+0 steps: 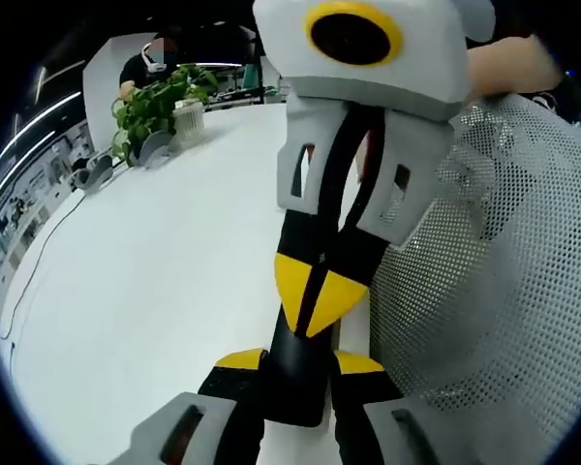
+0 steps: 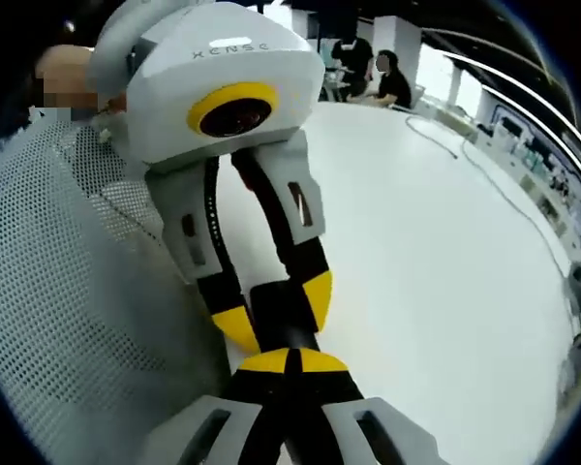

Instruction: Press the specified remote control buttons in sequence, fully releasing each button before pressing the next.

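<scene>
A slim black remote control [image 1: 295, 387] stands between the yellow-tipped jaws of my left gripper [image 1: 298, 364], which is shut on it. My right gripper [image 1: 315, 295] comes down from above, its jaws shut together, with the yellow tips resting against the remote's upper face. In the right gripper view, the shut tips of my right gripper [image 2: 286, 361] meet the remote [image 2: 283, 308], which my left gripper [image 2: 276, 315] holds from the top left. The grippers hide the remote's buttons.
A wide white table [image 1: 165, 262] lies under both grippers. A person's white mesh garment [image 1: 504, 271] is close beside them. A potted plant [image 1: 160, 102] and seated people [image 2: 392, 82] are at the far end. A thin cable [image 2: 504, 194] runs along the table.
</scene>
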The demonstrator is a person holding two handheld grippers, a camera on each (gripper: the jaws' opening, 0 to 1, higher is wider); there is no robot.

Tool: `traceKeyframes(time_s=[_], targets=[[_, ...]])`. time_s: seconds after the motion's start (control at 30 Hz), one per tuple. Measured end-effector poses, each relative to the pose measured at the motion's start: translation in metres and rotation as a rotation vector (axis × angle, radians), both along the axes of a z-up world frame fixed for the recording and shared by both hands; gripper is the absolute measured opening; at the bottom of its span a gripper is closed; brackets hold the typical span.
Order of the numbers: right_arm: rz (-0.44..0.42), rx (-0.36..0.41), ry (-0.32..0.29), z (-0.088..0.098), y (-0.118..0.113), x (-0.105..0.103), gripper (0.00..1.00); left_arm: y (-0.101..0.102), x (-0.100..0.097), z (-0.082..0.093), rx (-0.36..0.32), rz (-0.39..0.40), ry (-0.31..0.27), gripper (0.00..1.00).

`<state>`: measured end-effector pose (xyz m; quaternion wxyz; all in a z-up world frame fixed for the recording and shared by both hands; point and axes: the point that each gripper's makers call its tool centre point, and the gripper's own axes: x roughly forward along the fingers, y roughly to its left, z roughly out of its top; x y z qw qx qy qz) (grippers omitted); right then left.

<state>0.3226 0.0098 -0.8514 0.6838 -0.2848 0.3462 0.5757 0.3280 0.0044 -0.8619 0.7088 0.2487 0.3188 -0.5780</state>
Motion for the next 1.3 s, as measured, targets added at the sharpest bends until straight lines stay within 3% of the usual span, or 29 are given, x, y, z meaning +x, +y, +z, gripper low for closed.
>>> traceKeyframes(time_s=[0.2,0.33,0.5,0.57,0.83,1.3], targets=[[0.073,-0.010,0.015,0.001,0.000,-0.006,0.06,0.000,0.000,0.001,-0.014,0.007,0.000,0.26],[0.177,-0.046,-0.040,0.000,-0.005,-0.009,0.11,0.000,0.000,0.001,-0.023,0.002,-0.001,0.26],[0.192,-0.081,-0.046,-0.007,-0.017,-0.008,0.27,0.000,-0.001,0.002,-0.021,-0.006,-0.003,0.26],[0.164,-0.047,-0.021,-0.004,-0.018,-0.007,0.27,0.000,-0.001,0.002,-0.018,-0.009,-0.004,0.26],[0.069,-0.052,0.025,-0.011,-0.034,0.008,0.27,0.000,-0.001,0.001,-0.006,-0.006,-0.004,0.26],[0.100,-0.077,0.010,-0.014,-0.037,0.008,0.24,0.000,-0.002,0.002,-0.007,0.005,-0.004,0.25]])
